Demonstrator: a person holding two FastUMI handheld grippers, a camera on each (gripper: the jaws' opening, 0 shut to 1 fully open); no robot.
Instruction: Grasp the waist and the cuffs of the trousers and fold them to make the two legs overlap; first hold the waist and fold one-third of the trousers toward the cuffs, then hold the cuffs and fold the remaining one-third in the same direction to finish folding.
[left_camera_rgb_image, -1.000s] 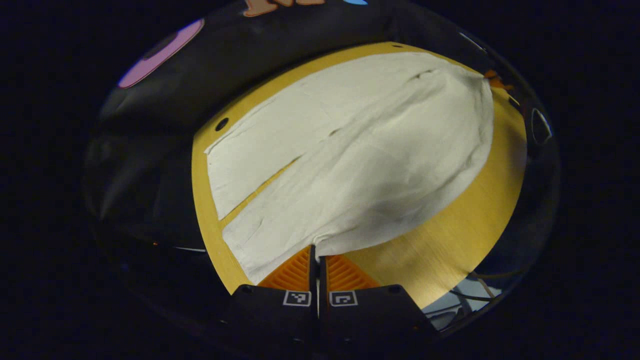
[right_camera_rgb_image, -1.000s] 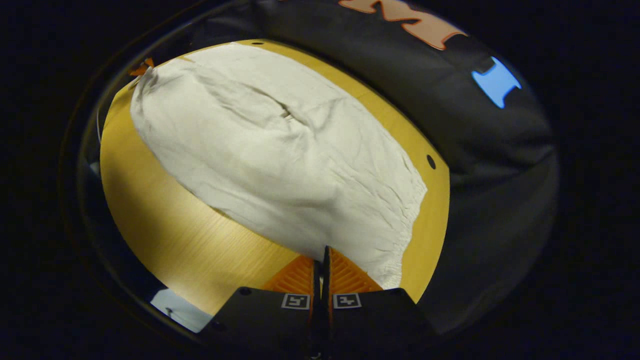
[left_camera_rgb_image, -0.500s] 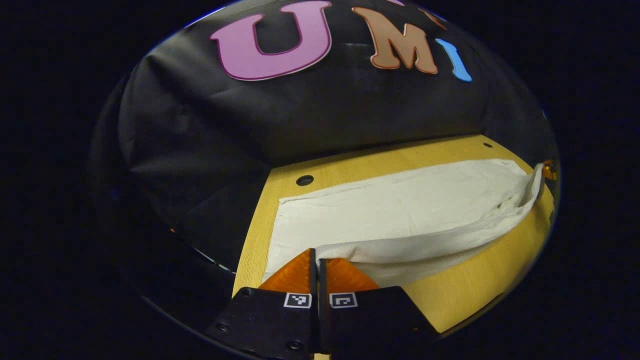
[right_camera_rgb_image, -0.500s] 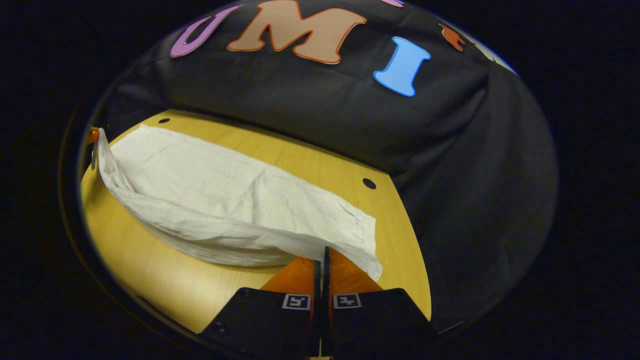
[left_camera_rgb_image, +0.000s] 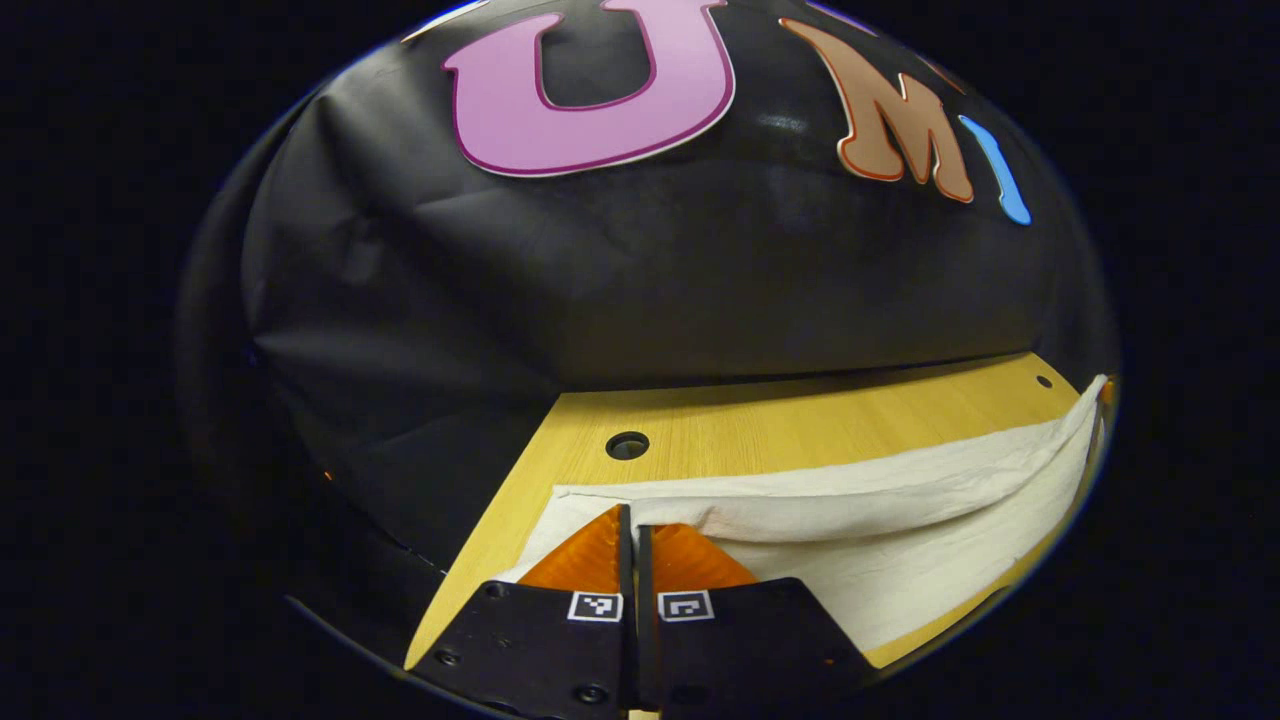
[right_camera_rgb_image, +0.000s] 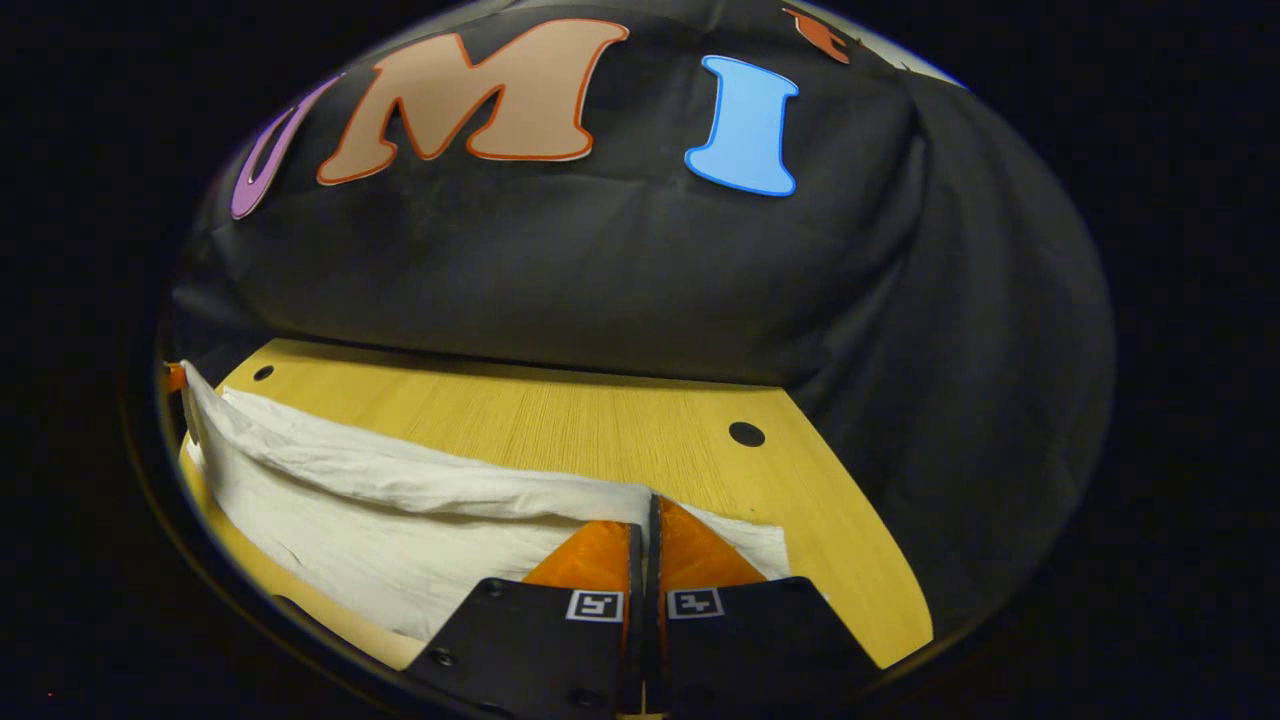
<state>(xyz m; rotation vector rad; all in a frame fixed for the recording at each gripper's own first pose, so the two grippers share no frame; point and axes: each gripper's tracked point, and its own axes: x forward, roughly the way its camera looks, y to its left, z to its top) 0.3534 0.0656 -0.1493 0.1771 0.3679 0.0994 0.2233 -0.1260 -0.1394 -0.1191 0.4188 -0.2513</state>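
Observation:
The cream trousers (left_camera_rgb_image: 900, 540) lie on the wooden table (left_camera_rgb_image: 800, 430), one leg carried over onto the other. In the left gripper view my left gripper (left_camera_rgb_image: 628, 510) is shut on the cuff end of the upper leg, low over the lower layer. In the right gripper view my right gripper (right_camera_rgb_image: 648, 500) is shut on the waist end of the trousers (right_camera_rgb_image: 400, 510), the held edge running away to the left. The other gripper shows as a small bit at the far end of the cloth (right_camera_rgb_image: 175, 378).
The booth's black cloth wall stands close behind the table's far edge. The tabletop has small round holes (left_camera_rgb_image: 627, 445) (right_camera_rgb_image: 746, 434) near its far corners. A bare strip of table (right_camera_rgb_image: 560, 410) lies between the trousers and the wall.
Both grippers have carried the near trouser leg over toward the wall and lowered it onto the far leg. The views have tipped from looking down to looking level.

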